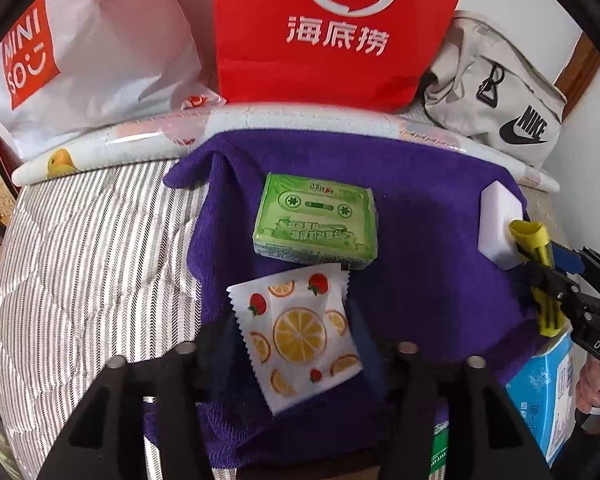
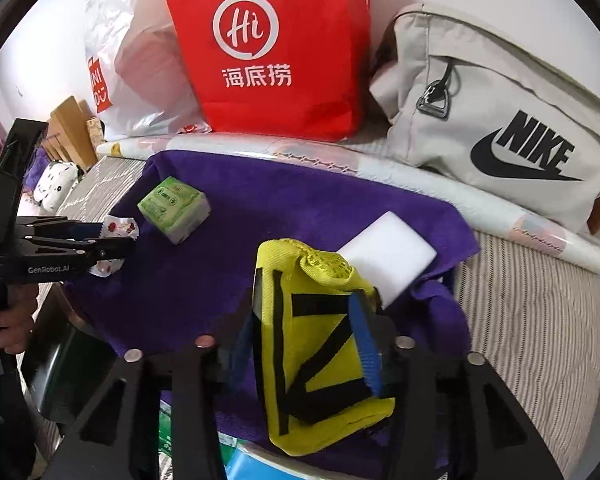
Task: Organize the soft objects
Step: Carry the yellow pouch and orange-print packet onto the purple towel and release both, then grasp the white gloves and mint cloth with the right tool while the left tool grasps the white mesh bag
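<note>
My left gripper (image 1: 296, 344) stands spread around the fruit-print packet (image 1: 298, 334), which lies flat on the purple towel (image 1: 420, 208); the pads look clear of its edges. My right gripper (image 2: 304, 344) is likewise parted about the yellow pouch (image 2: 320, 340). Its blue pad (image 2: 364, 344) lies close along the pouch's right side, though I judge it loose rather than pinched.

Both things seem set down, so I would lift each gripper straight away without dragging the soft fabric or flicking the packet's crimped edge.

Just ahead of my left jaws sits the green tissue pack (image 1: 316, 220). Ahead and right of my right jaws lies the white sponge block (image 2: 388, 256), touching the pouch.

The towel covers a striped mattress (image 1: 84, 256). Beyond it stand a red paper bag (image 1: 332, 28), a white plastic bag (image 1: 100, 52) and a grey Nike bag (image 2: 500, 120) against the wall.
</note>
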Available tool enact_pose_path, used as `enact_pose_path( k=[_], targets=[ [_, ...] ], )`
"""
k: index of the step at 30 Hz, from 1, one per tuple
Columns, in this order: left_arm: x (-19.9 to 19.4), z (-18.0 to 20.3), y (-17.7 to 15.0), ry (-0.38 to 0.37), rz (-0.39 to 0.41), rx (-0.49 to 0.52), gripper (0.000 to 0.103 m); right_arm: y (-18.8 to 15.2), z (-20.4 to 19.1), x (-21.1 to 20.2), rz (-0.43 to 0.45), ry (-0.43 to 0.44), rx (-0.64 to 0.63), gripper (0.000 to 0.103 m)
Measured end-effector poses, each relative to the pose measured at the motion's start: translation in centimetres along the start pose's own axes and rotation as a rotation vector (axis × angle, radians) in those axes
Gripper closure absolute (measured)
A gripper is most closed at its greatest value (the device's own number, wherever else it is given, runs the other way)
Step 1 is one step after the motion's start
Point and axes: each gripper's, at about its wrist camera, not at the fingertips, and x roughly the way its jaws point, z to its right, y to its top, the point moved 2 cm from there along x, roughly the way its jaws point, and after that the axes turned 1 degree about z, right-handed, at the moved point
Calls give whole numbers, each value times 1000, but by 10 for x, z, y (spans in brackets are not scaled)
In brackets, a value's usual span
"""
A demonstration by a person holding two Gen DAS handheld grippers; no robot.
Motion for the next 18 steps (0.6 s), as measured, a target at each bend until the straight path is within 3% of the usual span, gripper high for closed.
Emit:
enact_pose_path(
  k=[6, 12, 18],
  targets=[
    [-16, -1, -3, 7, 20, 2, 39, -1, -6, -11, 25, 14, -5, 39],
    [-36, 1, -12, 14, 58, 4, 39, -7, -9, -35, 58, 2, 35, 39],
    [-73, 8, -32, 18, 147, 24, 39, -25, -14, -72, 110, -29, 77, 39]
  ],
)
